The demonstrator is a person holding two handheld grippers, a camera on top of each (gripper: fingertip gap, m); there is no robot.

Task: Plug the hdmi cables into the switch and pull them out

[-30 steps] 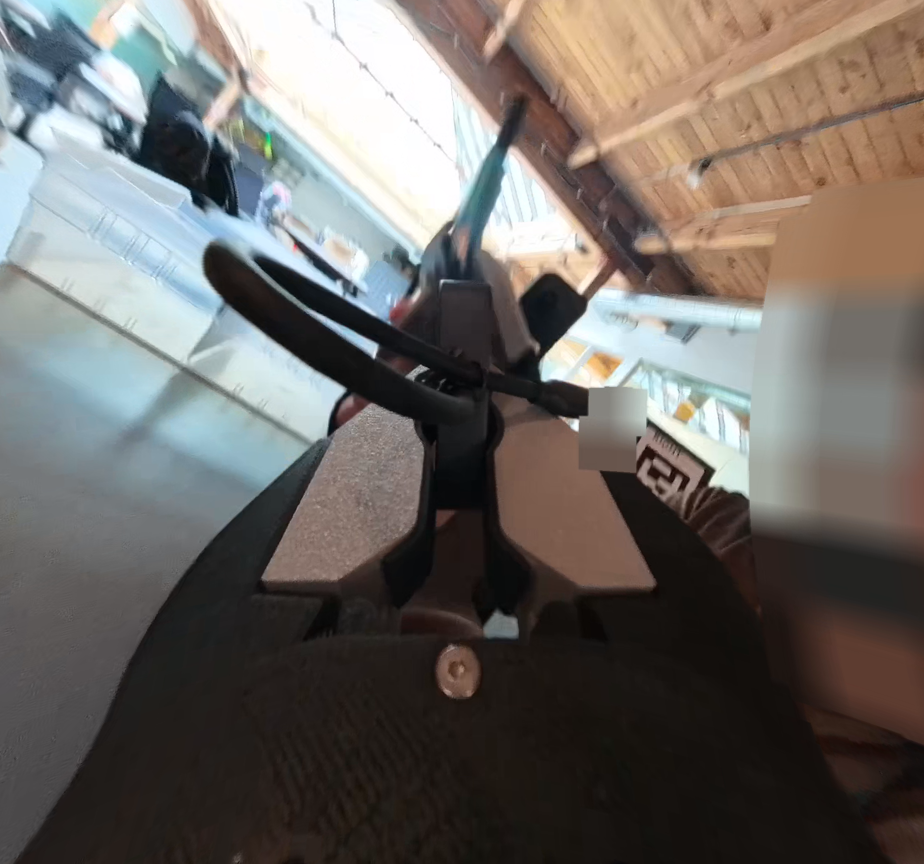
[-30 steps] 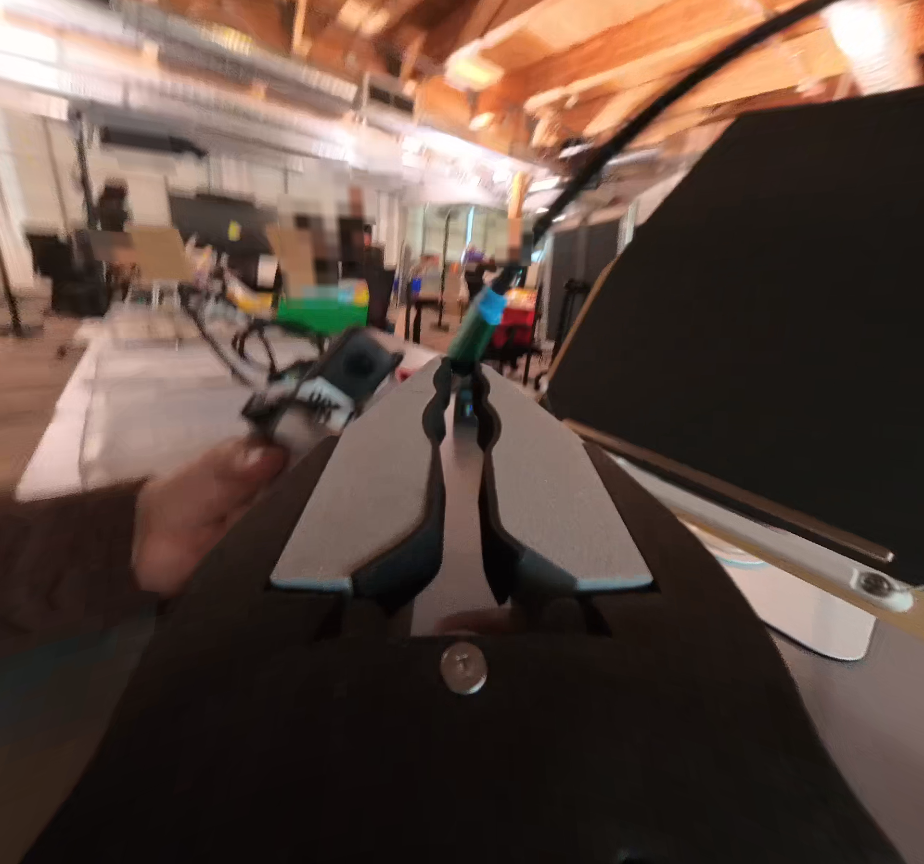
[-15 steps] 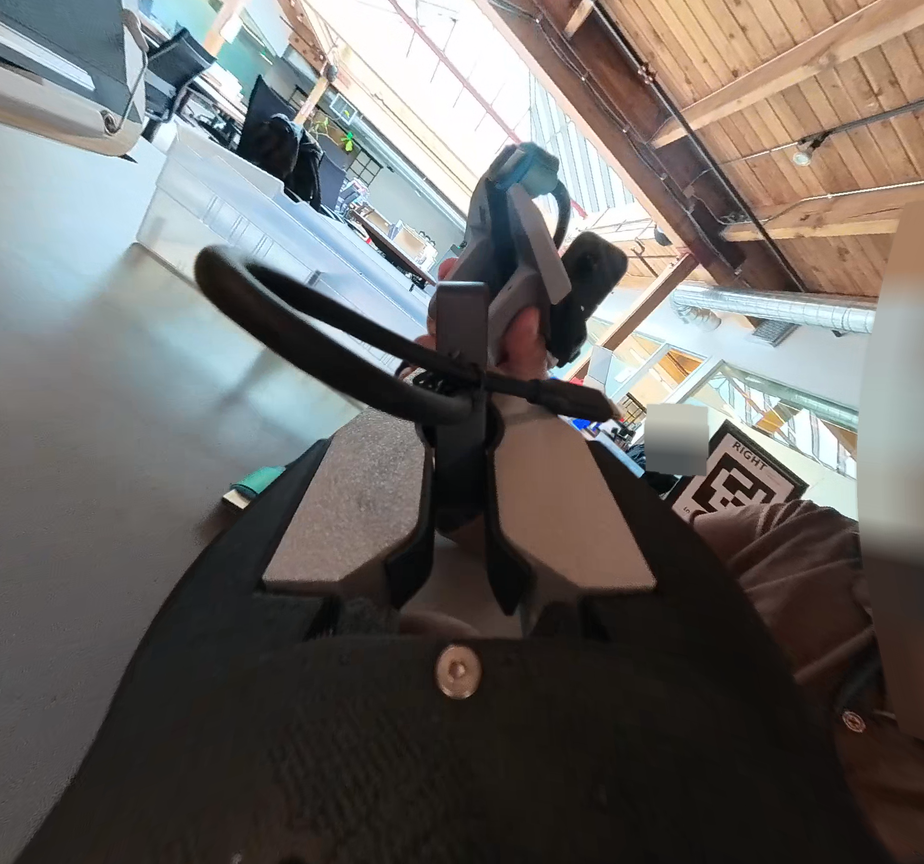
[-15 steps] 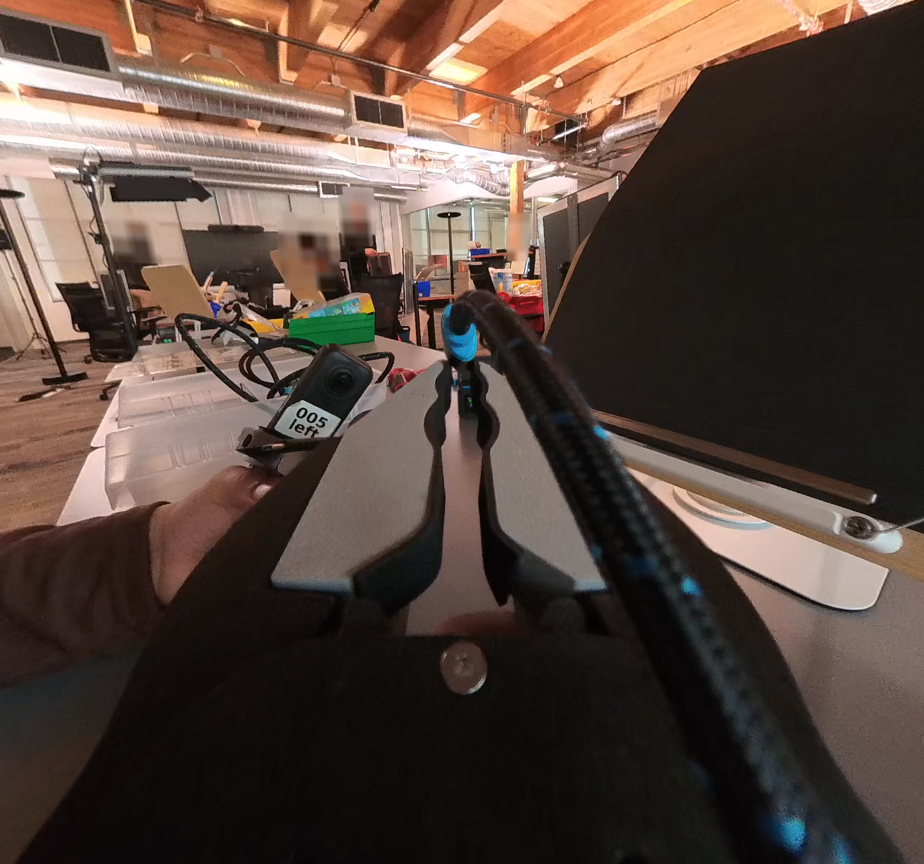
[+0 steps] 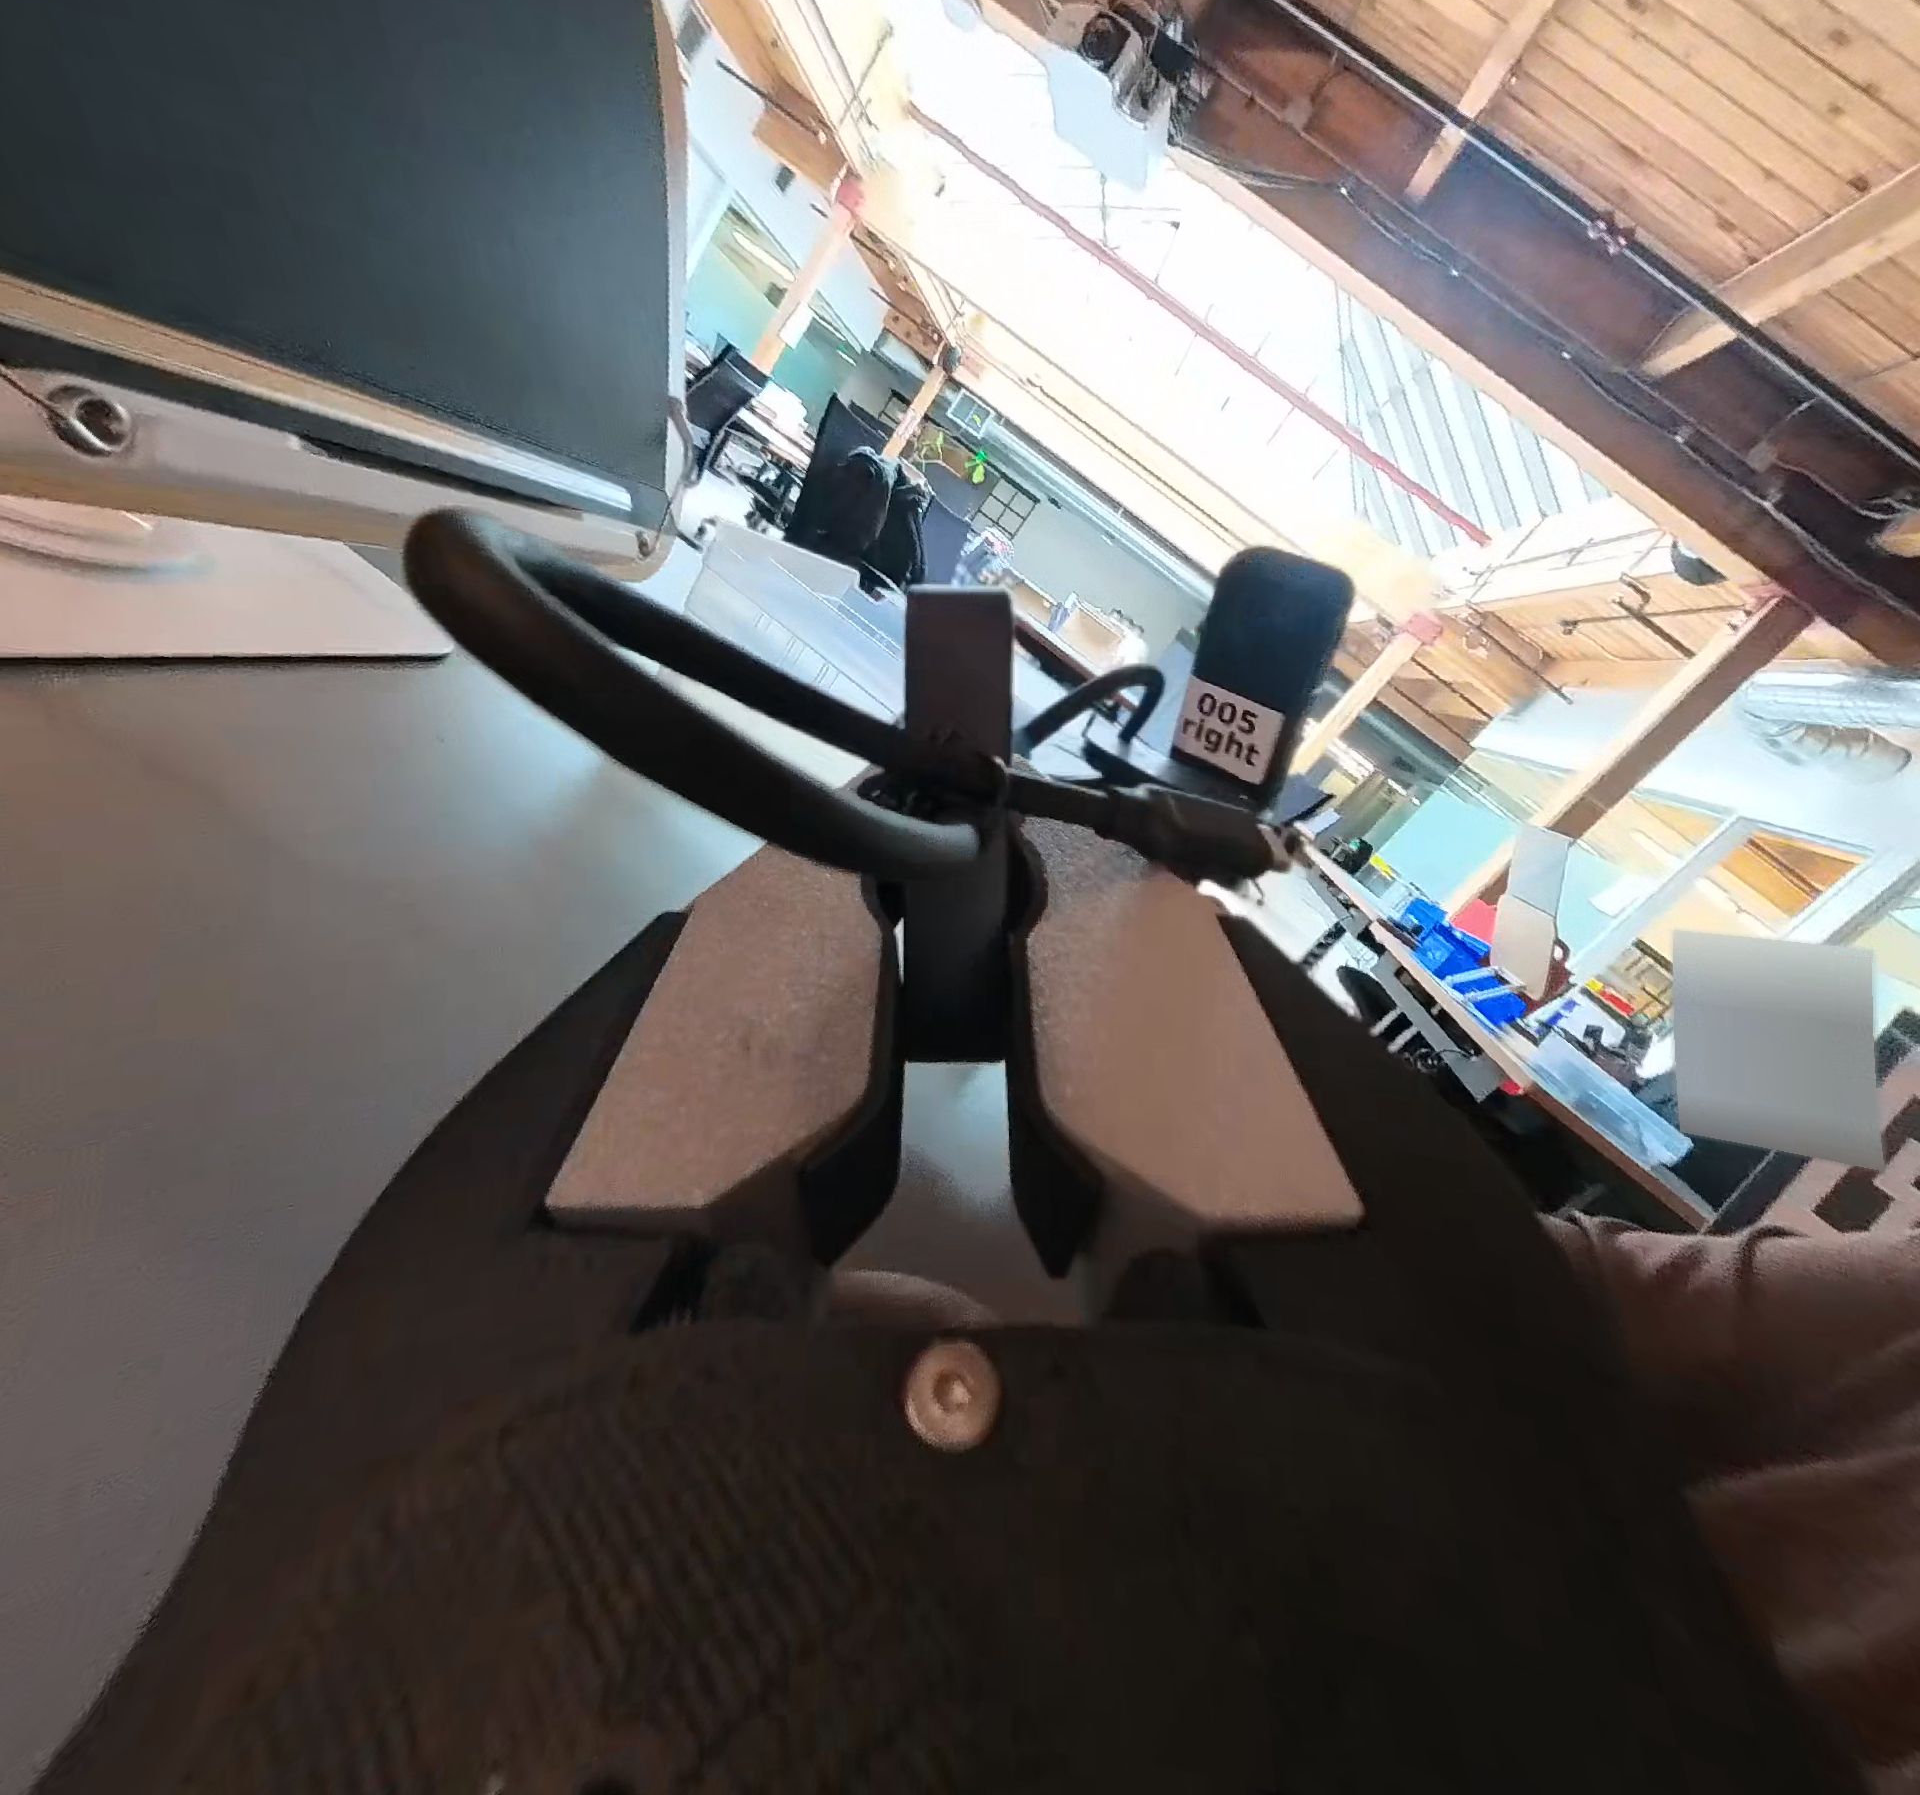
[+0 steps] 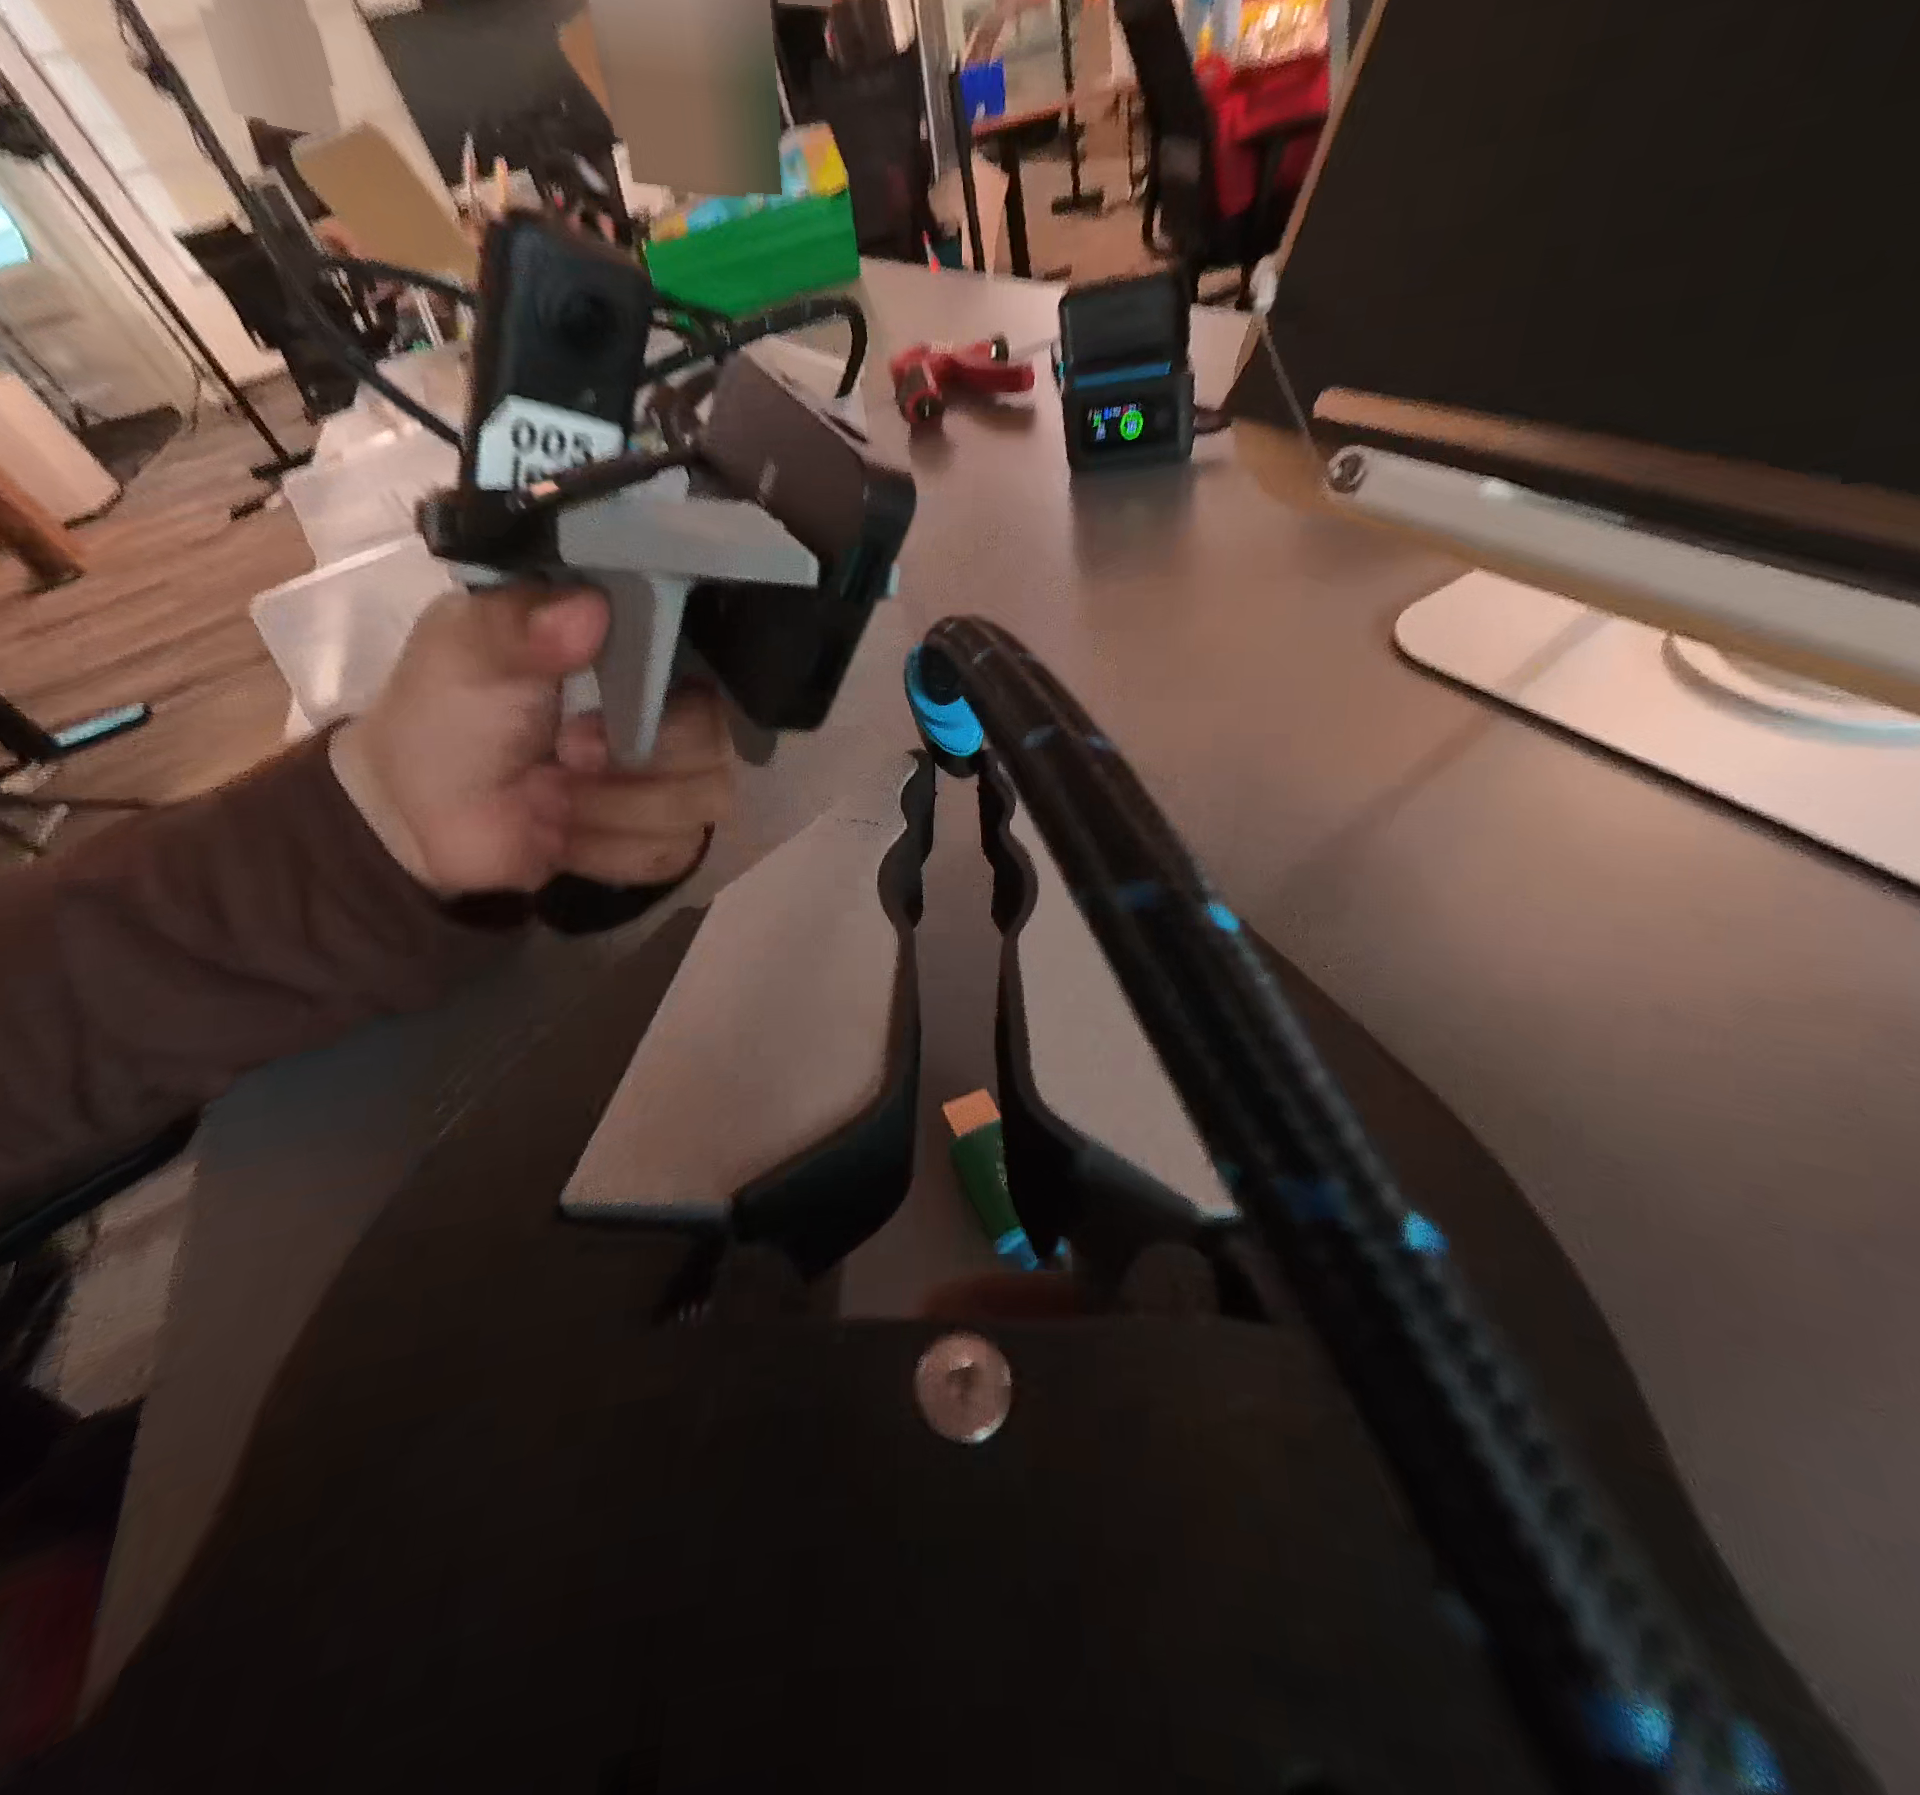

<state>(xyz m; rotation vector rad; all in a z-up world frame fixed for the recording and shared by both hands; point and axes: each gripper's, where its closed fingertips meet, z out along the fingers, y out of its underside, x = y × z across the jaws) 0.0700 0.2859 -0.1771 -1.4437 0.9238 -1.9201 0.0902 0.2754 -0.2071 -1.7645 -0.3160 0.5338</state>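
Between the fingers of the left gripper [image 5: 956,872], a dark grey HDMI switch [image 5: 956,665] is standing edge-on, and both pads are pressing flat against its sides, so the box is being pinched firmly. Its upper end is sticking out well past the fingertips. A black cable [image 5: 623,696] is looping out to the left of the switch and crossing back in front of it, bundled at the crossing, and its black connector [image 5: 1195,815] is pointing off to the right. Beyond it, the camera block [image 5: 1273,644] of the other gripper is showing, with a white label on it. A dark monitor [image 5: 312,135] is filling the upper left above the grey desk [image 5: 260,914].

Seen from the right wrist, the right gripper [image 6: 951,789] is hovering over the desk with its fingers standing a narrow gap apart. The blue collar [image 6: 940,706] of a black braided HDMI cable [image 6: 1195,935] with blue flecks is sitting right at the fingertips, and the cable is arching back over the right finger; whether the pads are pressing on it, I cannot tell. A green plug [image 6: 982,1174] with a tan end is lying on the desk beneath the fingers. To the left, a hand [image 6: 499,737] is gripping the left gripper's handle, holding the switch clear of the desk, near the blue collar but apart from it. A small black device [image 6: 1127,384] with a lit screen and a red tool [image 6: 961,374] are lying farther back.
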